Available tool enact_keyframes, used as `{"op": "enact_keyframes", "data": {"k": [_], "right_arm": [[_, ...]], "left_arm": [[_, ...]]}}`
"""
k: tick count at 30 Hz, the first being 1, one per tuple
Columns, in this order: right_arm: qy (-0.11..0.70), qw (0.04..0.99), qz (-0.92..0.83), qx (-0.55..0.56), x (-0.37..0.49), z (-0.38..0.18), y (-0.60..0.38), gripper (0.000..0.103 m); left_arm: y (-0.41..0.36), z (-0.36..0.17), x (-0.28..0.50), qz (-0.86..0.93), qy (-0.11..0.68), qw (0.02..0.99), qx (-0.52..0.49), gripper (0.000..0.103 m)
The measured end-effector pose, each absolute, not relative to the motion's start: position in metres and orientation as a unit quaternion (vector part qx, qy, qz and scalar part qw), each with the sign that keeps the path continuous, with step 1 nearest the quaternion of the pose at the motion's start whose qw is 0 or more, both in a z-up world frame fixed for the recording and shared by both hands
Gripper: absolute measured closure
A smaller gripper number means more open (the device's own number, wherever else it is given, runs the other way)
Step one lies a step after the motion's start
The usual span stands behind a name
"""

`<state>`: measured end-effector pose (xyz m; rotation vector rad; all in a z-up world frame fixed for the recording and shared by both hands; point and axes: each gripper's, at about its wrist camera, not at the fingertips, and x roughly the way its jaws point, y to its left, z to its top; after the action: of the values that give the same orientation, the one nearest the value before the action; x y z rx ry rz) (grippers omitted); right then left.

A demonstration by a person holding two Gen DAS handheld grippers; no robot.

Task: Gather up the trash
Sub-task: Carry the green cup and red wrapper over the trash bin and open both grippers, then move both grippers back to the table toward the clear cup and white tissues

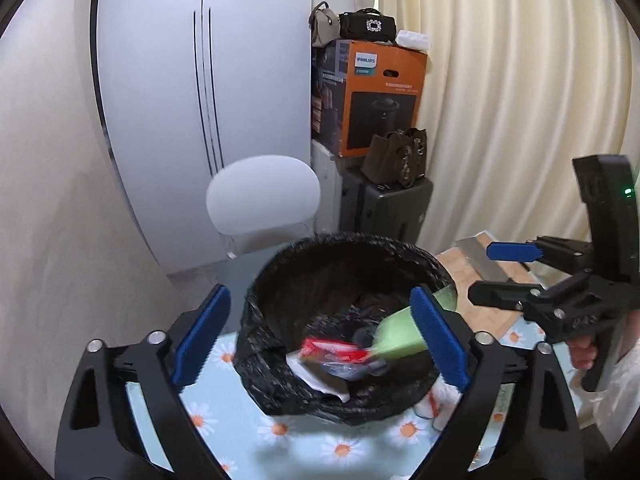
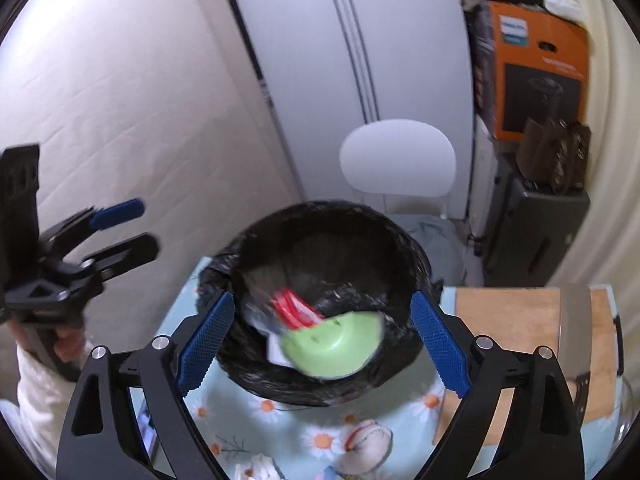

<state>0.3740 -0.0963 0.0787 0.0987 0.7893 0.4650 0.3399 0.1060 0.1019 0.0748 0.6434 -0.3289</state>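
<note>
Both claws spread wide, empty, poised over the lined bin (image 2: pixel 328 240) on the bench (image 1: pixel 340 452). Green cup (image 2: pixel 332 348) blurred at the rim, apparently dropping in.

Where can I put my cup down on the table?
Best spot: the wooden board right of the bin, bare left of the metal blade lying on it. The flowery cloth just in front of the bin is also free. Further front it is crowded with crumpled wrappers.
</note>
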Motion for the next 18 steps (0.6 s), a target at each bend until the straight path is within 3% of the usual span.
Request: {"op": "enact_keyframes", "data": {"k": [18], "right_arm": [[0.434,0.871,0.227,0.039,0.316,0.024,-0.154,0.017]], "left_arm": [[0.134,0.053,0.273,-0.048,0.378,0.923,-0.046,0.006]]}}
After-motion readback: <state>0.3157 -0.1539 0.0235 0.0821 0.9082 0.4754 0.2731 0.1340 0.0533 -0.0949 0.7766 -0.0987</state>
